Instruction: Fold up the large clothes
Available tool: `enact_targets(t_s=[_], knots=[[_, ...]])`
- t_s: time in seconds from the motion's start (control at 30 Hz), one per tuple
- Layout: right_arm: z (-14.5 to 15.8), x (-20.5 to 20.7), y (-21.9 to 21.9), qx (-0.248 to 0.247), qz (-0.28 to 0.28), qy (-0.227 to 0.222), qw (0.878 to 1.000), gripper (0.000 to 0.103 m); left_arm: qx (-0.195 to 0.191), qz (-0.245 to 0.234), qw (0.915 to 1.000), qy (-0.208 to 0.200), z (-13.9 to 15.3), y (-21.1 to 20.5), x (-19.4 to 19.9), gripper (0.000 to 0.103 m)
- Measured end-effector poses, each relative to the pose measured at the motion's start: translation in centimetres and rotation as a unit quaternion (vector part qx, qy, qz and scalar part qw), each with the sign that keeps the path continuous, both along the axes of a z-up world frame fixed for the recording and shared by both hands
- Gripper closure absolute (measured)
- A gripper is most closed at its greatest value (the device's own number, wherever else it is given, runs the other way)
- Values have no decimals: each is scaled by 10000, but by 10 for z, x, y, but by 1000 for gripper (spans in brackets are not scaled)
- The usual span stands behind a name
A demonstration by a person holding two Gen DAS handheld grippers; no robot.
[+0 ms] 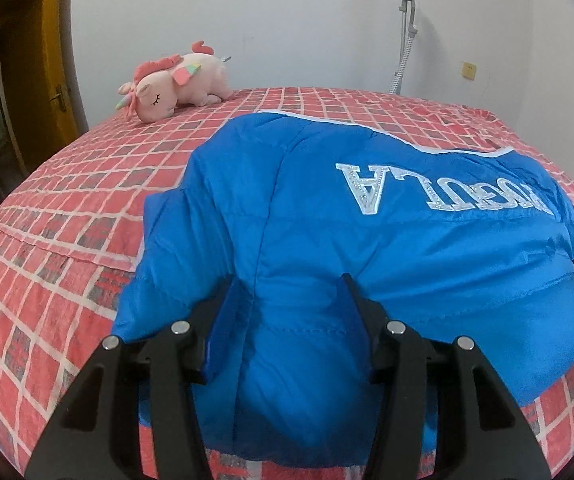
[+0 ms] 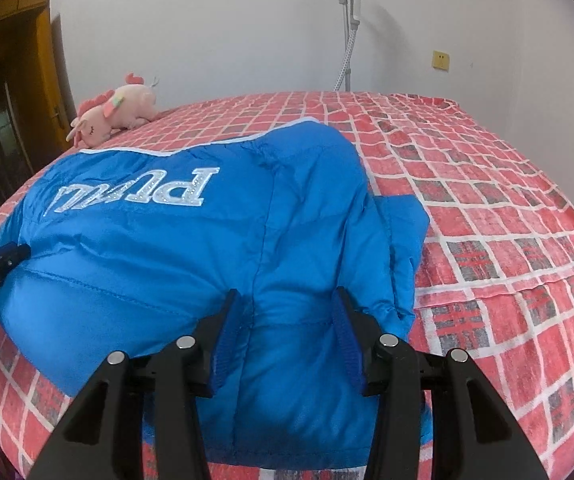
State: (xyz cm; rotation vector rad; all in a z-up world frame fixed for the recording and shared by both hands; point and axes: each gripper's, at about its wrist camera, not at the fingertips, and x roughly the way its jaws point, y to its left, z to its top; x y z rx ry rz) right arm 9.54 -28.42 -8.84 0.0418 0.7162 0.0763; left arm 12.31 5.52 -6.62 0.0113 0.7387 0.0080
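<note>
- Left wrist view: the left gripper (image 1: 287, 312) clamped a thick fold of the blue jacket (image 1: 367, 220) at the bed's (image 1: 67, 208) near edge; slippery padding could have slid out. Upside-down silver letters ended in "LA".
- Right wrist view: the right gripper (image 2: 285, 320) pinched the jacket's other near side; uneven pulling could have skewed the fold. Letters began "PU".
</note>
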Motion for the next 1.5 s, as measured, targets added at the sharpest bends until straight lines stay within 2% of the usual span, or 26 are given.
enact_targets(t_s=[0.73, 0.8, 0.83, 1.0, 1.13, 1.27, 1.37, 1.5], knots=[[6, -2, 7, -184, -44, -93, 9998, 55, -4, -44, 10000, 30, 3, 1, -1, 53], [9, -3, 4, -48, -47, -45, 10000, 54, -24, -124, 9999, 85, 8, 2, -3, 50], [12, -3, 2, 24, -31, -27, 10000, 50, -52, -169, 9998, 90, 12, 3, -6, 45], [29, -16, -8, 276, 48, -103, 9996, 48, -374, -99, 9992, -35, 39, 35, -28, 36], [36, -22, -10, 210, 105, -104, 9997, 48, -371, 360, 9987, -11, 45, 69, -33, 32], [36, -21, -10, 85, 124, 1, 9999, 49, -867, 310, 9950, 391, 34, 97, -25, 31], [30, -17, -9, 87, 146, 149, 9997, 49, -1234, 96, 9903, 630, 23, 100, -19, 28], [22, -12, -5, -2, 134, 258, 9996, 49, -1489, -119, 9846, 905, 8, 99, -6, 24]])
